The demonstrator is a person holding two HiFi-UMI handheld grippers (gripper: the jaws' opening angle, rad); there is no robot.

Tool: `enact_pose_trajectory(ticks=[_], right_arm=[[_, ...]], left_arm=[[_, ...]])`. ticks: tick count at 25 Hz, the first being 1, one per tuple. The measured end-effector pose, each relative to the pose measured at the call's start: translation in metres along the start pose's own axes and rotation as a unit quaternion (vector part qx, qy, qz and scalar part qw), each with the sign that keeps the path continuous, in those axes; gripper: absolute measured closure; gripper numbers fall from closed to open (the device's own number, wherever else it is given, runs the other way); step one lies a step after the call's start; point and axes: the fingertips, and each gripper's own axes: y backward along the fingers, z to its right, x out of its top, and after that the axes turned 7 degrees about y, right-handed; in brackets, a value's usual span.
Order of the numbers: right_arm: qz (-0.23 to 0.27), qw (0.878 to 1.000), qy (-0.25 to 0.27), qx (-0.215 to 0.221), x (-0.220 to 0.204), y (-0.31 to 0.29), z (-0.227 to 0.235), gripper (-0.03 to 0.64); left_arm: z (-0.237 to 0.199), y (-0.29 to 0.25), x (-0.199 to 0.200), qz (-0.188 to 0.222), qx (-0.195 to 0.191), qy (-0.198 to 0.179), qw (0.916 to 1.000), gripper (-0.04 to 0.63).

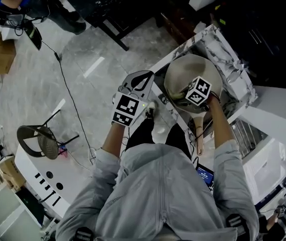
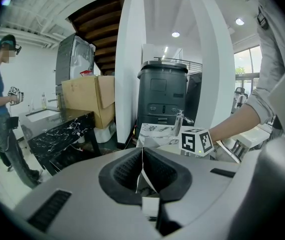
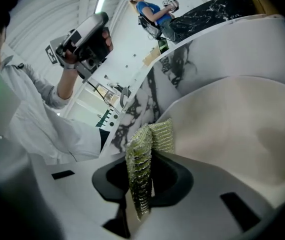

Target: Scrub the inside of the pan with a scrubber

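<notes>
Overhead, my right gripper point(image 1: 193, 95) sits over the pan point(image 1: 182, 68); its handle point(image 1: 199, 134) trails toward me, probably the best hold.

Left gripper view: my left gripper point(image 2: 142, 170) is closed and empty.

Right gripper view: jaws clamp the scrubber point(image 3: 140, 164), a soft, light mesh, beside the rigid, likely slick pan wall.

The head view is looking dim and flat, its upper right corner sinking into dark, with a pale streak of reflected light showing on the floor point(image 1: 42, 84). Glare from ceiling lamps point(image 2: 175, 34) and a window point(image 2: 246, 66) is washing out the left gripper view, whose edges are bending and darkening. In the right gripper view the pan point(image 3: 232, 129) is blurring softly while the scrubber point(image 3: 141, 169) is showing sharp
</notes>
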Motion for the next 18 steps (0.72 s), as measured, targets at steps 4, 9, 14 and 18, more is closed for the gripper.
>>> enact_pose_trajectory(ticks=[4,9,14,18], right_arm=[[-0.042,0.999,0.005,0.034,-0.019,0.01,-0.017,0.532],[-0.098,0.995,0.005,0.033,-0.041,0.02,-0.027,0.532],[-0.159,0.987,-0.011,0.03,-0.064,0.031,-0.032,0.534],[-0.199,0.979,-0.012,0.033,-0.078,0.04,-0.035,0.534]], left_arm=[[0.01,-0.003,0.005,0.002,-0.003,0.0,1.0,0.572],[0.023,-0.009,0.01,0.006,-0.01,-0.001,0.9999,0.572],[0.03,-0.01,0.016,0.015,-0.016,0.017,0.9996,0.572],[0.034,-0.013,0.019,0.018,-0.018,0.015,0.9996,0.572]])
